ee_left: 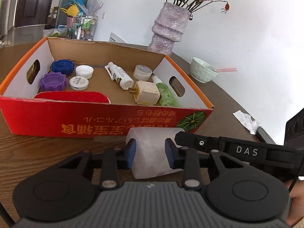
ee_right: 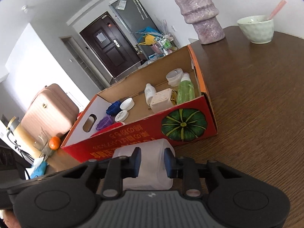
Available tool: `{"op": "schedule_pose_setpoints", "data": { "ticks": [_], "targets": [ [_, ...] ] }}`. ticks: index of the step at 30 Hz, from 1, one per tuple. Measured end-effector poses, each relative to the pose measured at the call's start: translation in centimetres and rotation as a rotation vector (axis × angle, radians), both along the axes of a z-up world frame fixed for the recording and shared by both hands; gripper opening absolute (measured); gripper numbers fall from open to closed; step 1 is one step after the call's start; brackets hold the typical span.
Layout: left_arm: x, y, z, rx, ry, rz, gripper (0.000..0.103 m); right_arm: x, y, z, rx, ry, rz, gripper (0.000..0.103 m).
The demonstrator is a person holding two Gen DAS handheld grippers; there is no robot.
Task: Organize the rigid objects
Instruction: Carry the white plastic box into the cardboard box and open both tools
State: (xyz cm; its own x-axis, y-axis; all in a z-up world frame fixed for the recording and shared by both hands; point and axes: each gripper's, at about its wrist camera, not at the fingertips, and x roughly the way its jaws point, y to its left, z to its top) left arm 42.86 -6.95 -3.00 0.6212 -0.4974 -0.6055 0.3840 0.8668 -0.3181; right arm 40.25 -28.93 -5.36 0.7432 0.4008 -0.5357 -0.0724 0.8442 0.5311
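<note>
While the table (ee_right: 256, 104) spreads wide and brown, the red box (ee_left: 57, 117) sits at 12 o'clock, caps and bottles inside. At 6 o'clock, just outside its front wall, a frosted white block (ee_left: 152, 152) stands on the table. Left gripper (ee_left: 150, 153) clamps it between blue pads; right gripper (ee_right: 152, 160) grips that block too, pads pressed either side.

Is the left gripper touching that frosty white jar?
Touching. In the left wrist view, the left gripper has both blue fingers pressed flat against the sides of the translucent white jar, with no gap.
</note>
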Motion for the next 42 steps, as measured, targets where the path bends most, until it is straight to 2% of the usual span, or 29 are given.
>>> {"op": "schedule_pose_setpoints", "data": {
  "ticks": [5,13,20,28,36,42],
  "targets": [
    [-2.1,-0.1,0.9,0.058,-0.034,0.03,0.033,-1.8,0.8,0.7,-0.013,-0.03,0.017,0.02],
    [-8.9,2.0,2.2,-0.008,-0.091,0.1,0.03,-8.5,2.9,2.9,-0.073,-0.122,0.018,0.019],
    [-15.8,3.4,4.8,-0.049,-0.201,0.118,0.029,-15.3,4.3,5.9,-0.092,-0.227,0.007,0.019],
    [-20.3,4.9,8.2,-0.063,-0.308,0.133,0.029,-19.5,5.9,8.9,-0.11,-0.333,0.018,0.019],
    [-20.1,5.4,10.0,-0.073,-0.356,0.144,0.029,-19.2,6.7,10.9,-0.134,-0.389,0.021,0.019],
    [-16.0,5.0,11.1,-0.059,-0.357,0.125,0.029,-14.7,6.4,12.0,-0.134,-0.391,0.008,0.019]
  ]
}}
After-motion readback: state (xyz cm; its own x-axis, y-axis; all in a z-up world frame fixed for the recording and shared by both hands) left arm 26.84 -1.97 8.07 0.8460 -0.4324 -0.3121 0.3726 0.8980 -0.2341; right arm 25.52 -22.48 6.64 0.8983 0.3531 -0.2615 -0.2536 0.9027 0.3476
